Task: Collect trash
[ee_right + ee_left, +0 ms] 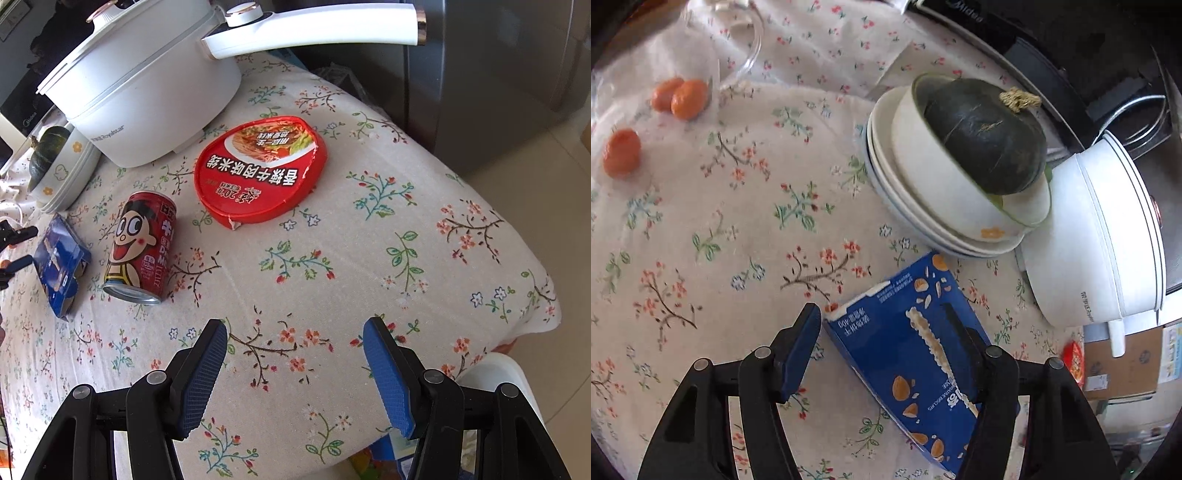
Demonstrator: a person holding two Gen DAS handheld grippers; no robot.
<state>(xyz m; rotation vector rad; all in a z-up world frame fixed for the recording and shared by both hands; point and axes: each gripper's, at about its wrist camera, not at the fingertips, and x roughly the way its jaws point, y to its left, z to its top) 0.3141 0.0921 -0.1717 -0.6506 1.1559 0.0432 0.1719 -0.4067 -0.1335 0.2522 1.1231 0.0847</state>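
Royalstar pot point(147, 96) behind red can point(142, 245); left gripper point(892, 354) fingers straddle blue biscuit box point(905, 350), right gripper point(295, 373) fingers spread, empty

On the desk point(332, 280), the can point(138, 245) lies between the biscuit box point(59, 262) on its left and the noodle bowl point(260, 170) on its right. Behind them stands the pot point(147, 96), with stacked bowls point(70, 166) holding a squash point(46, 151) to its left.

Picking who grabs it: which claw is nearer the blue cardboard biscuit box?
Left. The left claw straddles the blue cardboard biscuit box; the right claw hangs open, well away from it.
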